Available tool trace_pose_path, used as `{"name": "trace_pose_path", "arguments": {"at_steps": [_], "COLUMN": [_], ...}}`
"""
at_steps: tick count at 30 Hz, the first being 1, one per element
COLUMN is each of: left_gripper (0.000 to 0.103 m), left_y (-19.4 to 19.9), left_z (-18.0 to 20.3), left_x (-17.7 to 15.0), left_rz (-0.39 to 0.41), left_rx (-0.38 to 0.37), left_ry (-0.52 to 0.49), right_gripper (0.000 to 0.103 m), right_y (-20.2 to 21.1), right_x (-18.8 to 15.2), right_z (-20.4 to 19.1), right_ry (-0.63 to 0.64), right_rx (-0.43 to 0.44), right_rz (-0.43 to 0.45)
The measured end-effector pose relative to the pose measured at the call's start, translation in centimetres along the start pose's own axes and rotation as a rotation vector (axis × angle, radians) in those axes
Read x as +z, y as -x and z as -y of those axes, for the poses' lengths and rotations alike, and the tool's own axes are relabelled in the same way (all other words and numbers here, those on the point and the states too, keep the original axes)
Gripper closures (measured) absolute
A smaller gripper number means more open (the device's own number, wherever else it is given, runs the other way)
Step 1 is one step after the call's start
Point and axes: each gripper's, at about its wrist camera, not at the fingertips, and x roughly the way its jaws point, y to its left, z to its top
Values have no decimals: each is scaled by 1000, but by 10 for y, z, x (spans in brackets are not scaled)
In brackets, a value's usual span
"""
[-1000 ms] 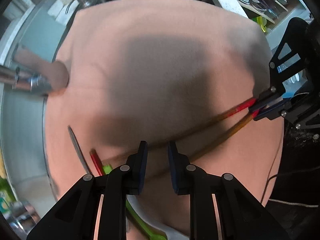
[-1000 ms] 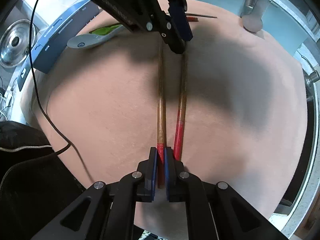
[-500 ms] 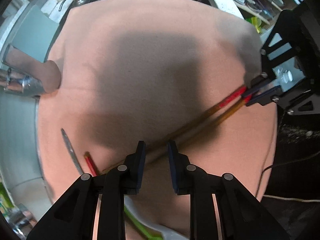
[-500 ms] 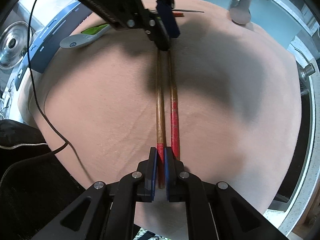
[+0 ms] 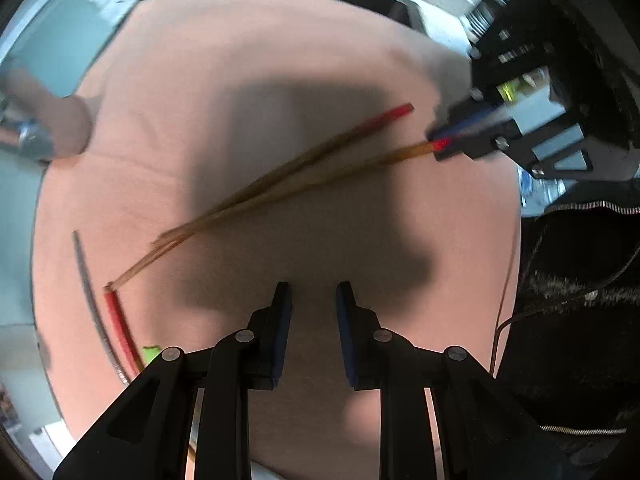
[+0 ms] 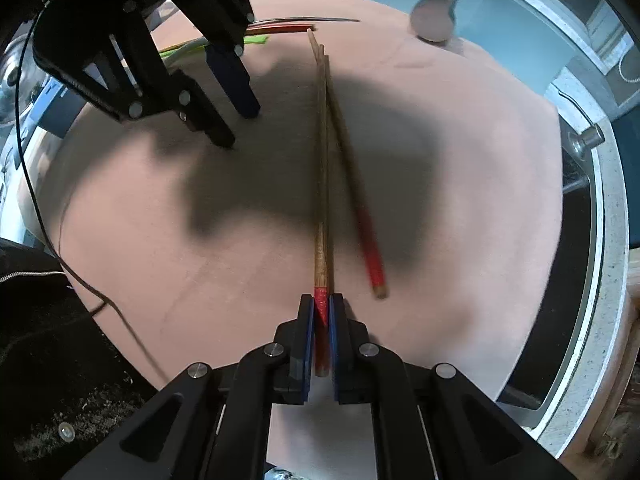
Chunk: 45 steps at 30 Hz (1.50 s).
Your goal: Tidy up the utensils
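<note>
My right gripper [image 6: 319,314] is shut on the red end of a wooden chopstick [image 6: 321,184], seen also in the left wrist view [image 5: 320,182]. A second chopstick [image 6: 358,204] with a red end lies loose on the pink mat beside it, its tips meeting the first [image 5: 304,160]. My left gripper [image 5: 313,312] is open and empty, hovering over the mat to the left of the chopsticks' thin ends [image 6: 224,92]. A red-handled utensil [image 5: 120,332] and a thin metal utensil [image 5: 90,300] lie at the mat's left edge.
The pink mat [image 6: 460,208] covers the counter. A green utensil [image 6: 192,46] lies behind my left gripper. A faucet [image 6: 438,16] stands at the far edge beside the sink. A black cable [image 6: 48,236] trails off the left side.
My left gripper has pulled back from the chopsticks' thin ends. The chopsticks have splayed apart at their red ends; one now lies free of my right gripper.
</note>
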Motion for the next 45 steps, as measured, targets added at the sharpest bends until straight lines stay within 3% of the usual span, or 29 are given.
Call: {"name": "trace_pose_path", "arguments": {"at_steps": [6, 10, 12, 16, 20, 25, 31, 45], "left_gripper": [83, 83, 83, 83, 83, 83, 83, 83], "left_y": [24, 33, 38, 21, 6, 2, 1, 6], "left_z": [-15, -30, -42, -50, -55, -52, -45, -11], "left_x": [14, 39, 32, 45, 46, 44, 34, 16], "left_rz": [77, 113, 118, 82, -8, -43, -52, 20], "left_rx": [22, 30, 41, 87, 134, 113, 65, -7], "left_ry": [30, 34, 51, 89, 69, 53, 59, 159], "right_gripper": [96, 93, 93, 93, 93, 96, 96, 96], "right_y": [7, 17, 26, 24, 9, -10, -7, -7], "right_x": [-5, -19, -26, -35, -38, -34, -37, -5], "right_z": [-2, 11, 13, 2, 8, 29, 54, 88], "right_ry": [-40, -160, -233, -374, -476, -573, -620, -504], "right_rx": [66, 106, 162, 319, 345, 339, 264, 166], "right_rz": [23, 72, 116, 159, 145, 136, 152, 144]}}
